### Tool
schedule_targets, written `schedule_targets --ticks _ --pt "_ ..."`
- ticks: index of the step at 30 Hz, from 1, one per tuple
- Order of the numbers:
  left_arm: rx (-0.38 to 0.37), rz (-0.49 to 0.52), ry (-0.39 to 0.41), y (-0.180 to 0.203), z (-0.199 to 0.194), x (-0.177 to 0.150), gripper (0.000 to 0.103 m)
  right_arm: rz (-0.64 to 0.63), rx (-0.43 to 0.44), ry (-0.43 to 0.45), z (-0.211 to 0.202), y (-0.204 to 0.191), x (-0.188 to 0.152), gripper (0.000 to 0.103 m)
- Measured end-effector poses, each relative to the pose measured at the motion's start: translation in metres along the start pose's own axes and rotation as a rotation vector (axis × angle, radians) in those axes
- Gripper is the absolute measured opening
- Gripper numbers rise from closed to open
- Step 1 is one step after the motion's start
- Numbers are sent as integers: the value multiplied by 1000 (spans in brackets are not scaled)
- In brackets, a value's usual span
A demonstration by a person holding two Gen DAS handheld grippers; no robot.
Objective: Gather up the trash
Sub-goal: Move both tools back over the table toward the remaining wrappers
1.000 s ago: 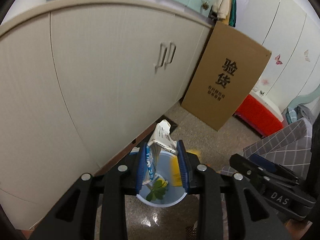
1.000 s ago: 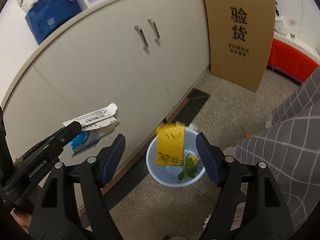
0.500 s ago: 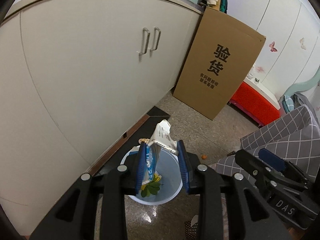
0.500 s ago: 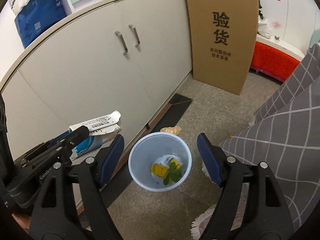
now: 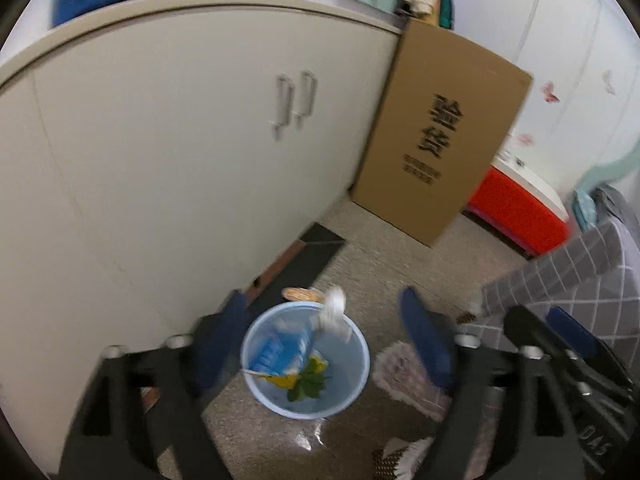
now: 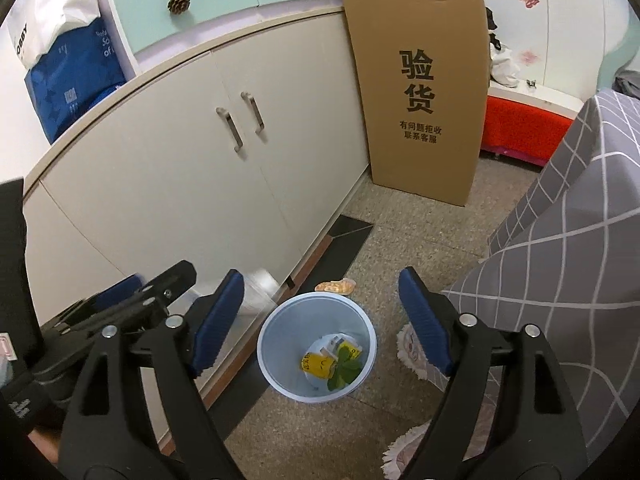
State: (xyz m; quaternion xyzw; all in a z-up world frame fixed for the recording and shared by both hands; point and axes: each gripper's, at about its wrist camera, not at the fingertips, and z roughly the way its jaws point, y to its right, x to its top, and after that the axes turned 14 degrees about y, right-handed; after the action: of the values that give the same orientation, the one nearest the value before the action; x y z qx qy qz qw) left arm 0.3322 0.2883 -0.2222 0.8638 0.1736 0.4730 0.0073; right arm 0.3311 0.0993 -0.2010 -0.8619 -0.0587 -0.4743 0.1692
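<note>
One bin (image 6: 280,344), one blue-and-white carton (image 5: 280,350), one yellow packet (image 6: 318,364), one cardboard box (image 6: 416,96), two cabinet handles (image 6: 230,128).

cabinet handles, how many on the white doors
2: both handles sit side by side where the two doors of the white cabinet meet. None seem hidden.

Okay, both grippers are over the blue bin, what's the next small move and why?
Probably swing one open gripper, say the right gripper, toward the orange scrap on the floor just behind the bin. The left gripper has just been opening; the blue-and-white carton is dropping in, nothing pressed between either pair of pads.
</note>
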Motion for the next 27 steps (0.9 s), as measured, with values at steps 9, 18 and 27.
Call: schedule_targets --ticks 9,18,27 --pt "17 -46 45 -15 -46 7 82 0 48 13 -27 -14 10 79" --pt "-20 -23 142 11 -108 27 84 20 76 112 -98 -6 41 80" --pt "-85 75 209 83 -157 34 86 109 -2 192 -168 59 59 81"
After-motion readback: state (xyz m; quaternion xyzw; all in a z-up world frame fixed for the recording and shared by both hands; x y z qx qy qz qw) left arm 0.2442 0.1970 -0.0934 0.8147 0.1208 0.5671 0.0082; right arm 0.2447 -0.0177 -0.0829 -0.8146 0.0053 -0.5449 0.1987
